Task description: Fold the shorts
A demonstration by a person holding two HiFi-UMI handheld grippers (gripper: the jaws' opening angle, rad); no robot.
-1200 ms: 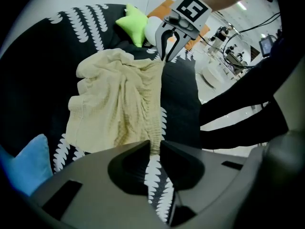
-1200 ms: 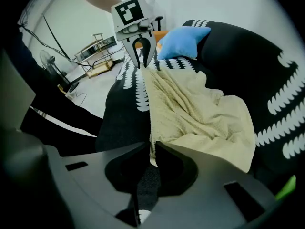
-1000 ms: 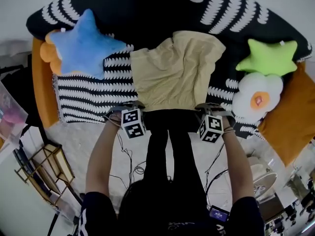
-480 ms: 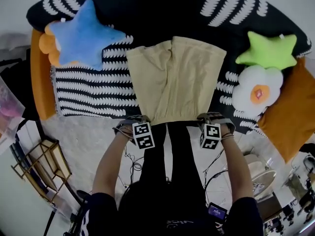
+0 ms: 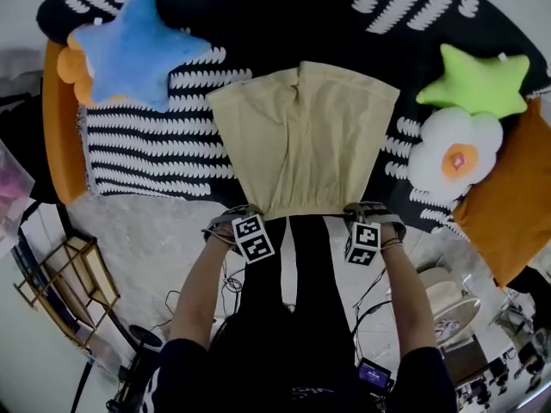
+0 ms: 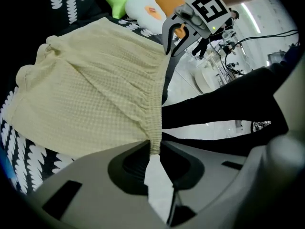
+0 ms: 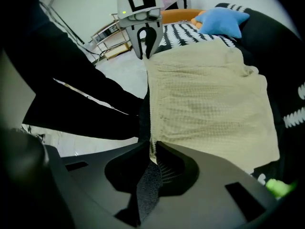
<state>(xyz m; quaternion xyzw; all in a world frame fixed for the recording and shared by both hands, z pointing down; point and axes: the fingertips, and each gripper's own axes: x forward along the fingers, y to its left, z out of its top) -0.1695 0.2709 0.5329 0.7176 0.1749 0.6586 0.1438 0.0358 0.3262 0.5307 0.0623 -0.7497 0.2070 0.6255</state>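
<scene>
Cream shorts (image 5: 301, 140) spread flat on blk/white patterned cover (image 5: 146, 144). Leg hems at far side, waistband (image 5: 301, 208) at near edge.

L tongs (image 6: 153, 146) clamped on waistband's left corner. R tongs (image 7: 151, 148) clamped on right corner.

Step judged: laying-out/smoothing, no fold made yet.

Next move prob.: both corners to be lifted together, kept level and taut, carried over toward hems. Alt.: one corner to be released for side-to-side fold.

Blue star cushion (image 5: 133, 50) and green star cushion (image 5: 478, 80) well clear of shorts.
</scene>
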